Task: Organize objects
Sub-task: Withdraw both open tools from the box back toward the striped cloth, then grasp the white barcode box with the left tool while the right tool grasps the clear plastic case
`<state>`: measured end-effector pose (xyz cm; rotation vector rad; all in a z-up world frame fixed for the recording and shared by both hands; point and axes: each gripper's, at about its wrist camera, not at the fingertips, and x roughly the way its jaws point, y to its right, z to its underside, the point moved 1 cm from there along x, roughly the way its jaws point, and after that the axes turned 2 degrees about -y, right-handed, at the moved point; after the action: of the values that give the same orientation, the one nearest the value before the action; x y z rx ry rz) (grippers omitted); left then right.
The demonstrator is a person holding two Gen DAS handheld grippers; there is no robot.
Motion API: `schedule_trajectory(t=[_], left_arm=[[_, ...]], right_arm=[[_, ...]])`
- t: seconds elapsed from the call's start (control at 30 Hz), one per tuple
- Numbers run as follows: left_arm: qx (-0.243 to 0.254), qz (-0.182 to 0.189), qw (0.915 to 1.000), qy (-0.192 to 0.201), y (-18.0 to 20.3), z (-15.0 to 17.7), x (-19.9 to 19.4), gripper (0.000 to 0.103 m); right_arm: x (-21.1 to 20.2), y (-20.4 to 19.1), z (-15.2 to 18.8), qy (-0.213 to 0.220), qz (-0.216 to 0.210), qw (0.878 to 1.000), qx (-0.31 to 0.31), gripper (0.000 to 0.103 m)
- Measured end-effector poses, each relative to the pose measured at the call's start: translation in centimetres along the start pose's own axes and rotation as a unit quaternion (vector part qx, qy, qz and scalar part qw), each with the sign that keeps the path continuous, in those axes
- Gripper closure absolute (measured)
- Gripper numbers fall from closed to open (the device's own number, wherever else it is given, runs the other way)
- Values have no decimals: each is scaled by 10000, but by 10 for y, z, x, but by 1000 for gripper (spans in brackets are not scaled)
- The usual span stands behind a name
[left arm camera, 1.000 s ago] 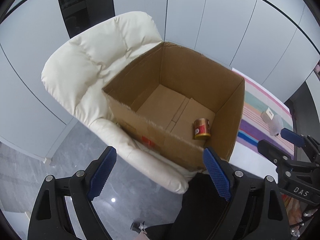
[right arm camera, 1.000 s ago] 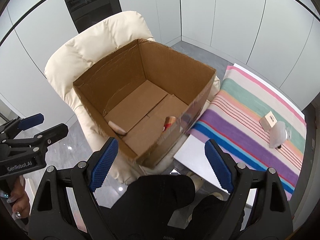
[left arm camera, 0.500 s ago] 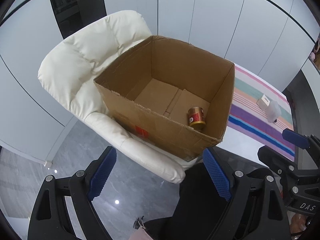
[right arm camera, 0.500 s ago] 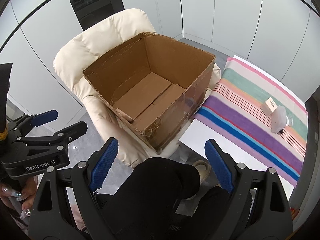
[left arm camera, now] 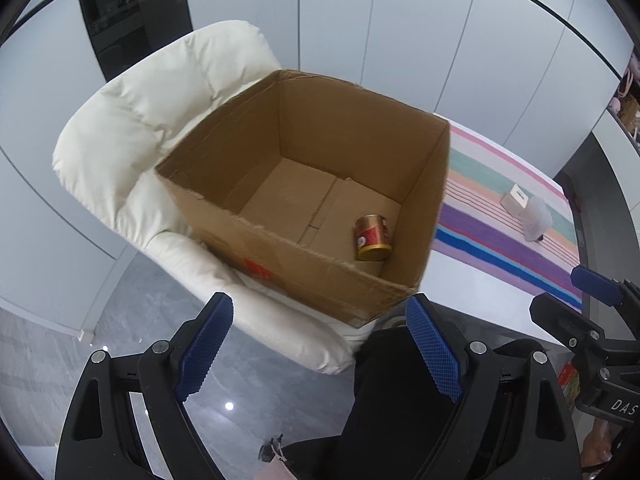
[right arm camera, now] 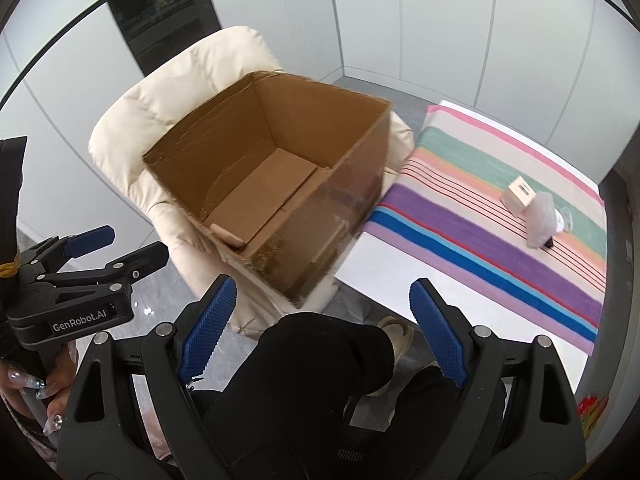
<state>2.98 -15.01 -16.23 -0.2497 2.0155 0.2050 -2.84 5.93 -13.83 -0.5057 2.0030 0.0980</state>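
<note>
An open cardboard box rests on a cream padded chair. A gold and red can lies on its side on the box floor. A pale rounded object shows at the box's near inner corner. On the striped cloth sit a small beige box and a translucent plastic item. My left gripper is open and empty, below the box. My right gripper is open and empty, nearer than the box and the cloth.
The cloth covers a white table right of the chair. A person's dark-clothed legs and a slipper are below the grippers. White wall panels and a dark panel stand behind. Glossy grey floor lies at left.
Both views have drawn back and shifted, so the box and chair sit higher and farther. More of the striped cloth shows in the right wrist view. Both grippers stay open.
</note>
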Motion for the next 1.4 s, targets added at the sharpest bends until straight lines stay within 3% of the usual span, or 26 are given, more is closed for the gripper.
schedule_trajectory(t=[0.3,0.67,1.13,1.4], left_arm=[[295,319,9990,-40,47,-11,8,14],[968,655,9931,-56,132,-20,16,14],[1745,1012,9793,-141,229,-22,23,14],[2256,1021,9686,-231,288,-18,39,14]], right_arm=[[-15,47,11,86,339,9979,544,13],[-41,113,35,182,712,9905,1165,13],[-67,188,72,226,1132,9744,1928,13],[-63,226,86,277,1026,9683,2260,13]])
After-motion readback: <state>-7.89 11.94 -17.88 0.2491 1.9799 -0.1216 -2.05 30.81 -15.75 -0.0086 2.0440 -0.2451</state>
